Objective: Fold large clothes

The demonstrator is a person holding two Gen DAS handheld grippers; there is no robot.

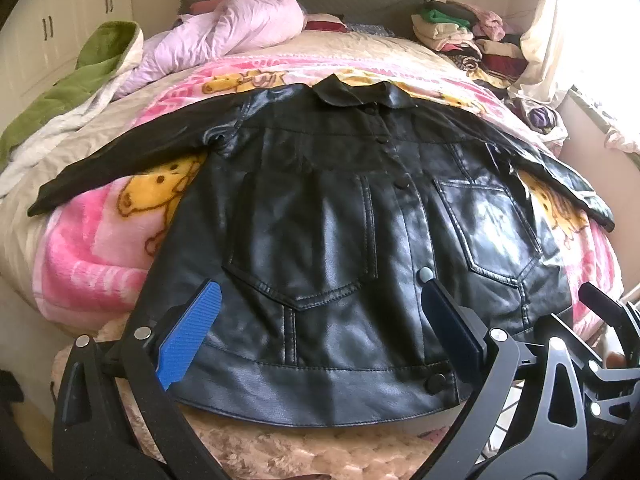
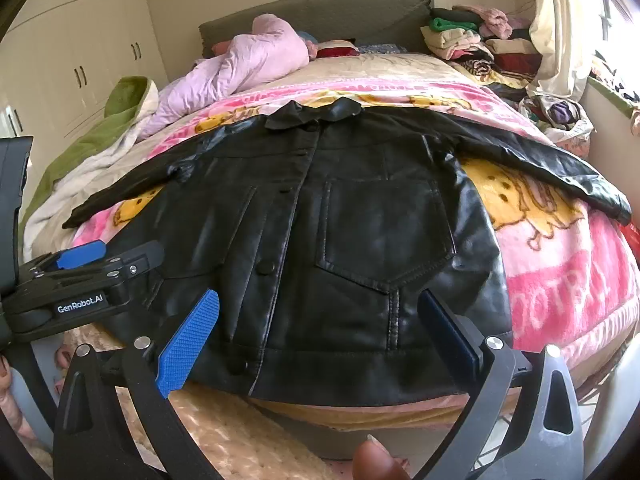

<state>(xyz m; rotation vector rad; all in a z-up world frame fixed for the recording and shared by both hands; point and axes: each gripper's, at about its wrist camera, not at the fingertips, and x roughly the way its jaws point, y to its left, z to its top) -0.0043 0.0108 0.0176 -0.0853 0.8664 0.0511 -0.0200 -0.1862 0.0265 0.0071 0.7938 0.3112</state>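
Note:
A black leather jacket (image 1: pixel 320 200) lies front up and buttoned on a pink cartoon blanket (image 1: pixel 92 256), with both sleeves spread sideways. My left gripper (image 1: pixel 319 282) is open over the hem on the jacket's left half, its blue pads wide apart. My right gripper (image 2: pixel 318 298) is open too, over the hem below the right chest pocket (image 2: pixel 384 232) of the jacket (image 2: pixel 340 184). Nothing is held by either one. The left gripper (image 2: pixel 128 250) shows at the left edge of the right wrist view. The right gripper (image 1: pixel 600 312) shows at the right edge of the left wrist view.
A lilac duvet (image 1: pixel 224 36) and a green blanket (image 1: pixel 72 88) lie at the bed's back left. Stacked clothes (image 1: pixel 468 36) sit at the back right by a curtain (image 2: pixel 560 32). Wardrobe doors (image 2: pixel 80 60) stand on the left. A fluffy beige cover (image 1: pixel 280 448) drapes the foot. A fingertip (image 2: pixel 376 460) shows below.

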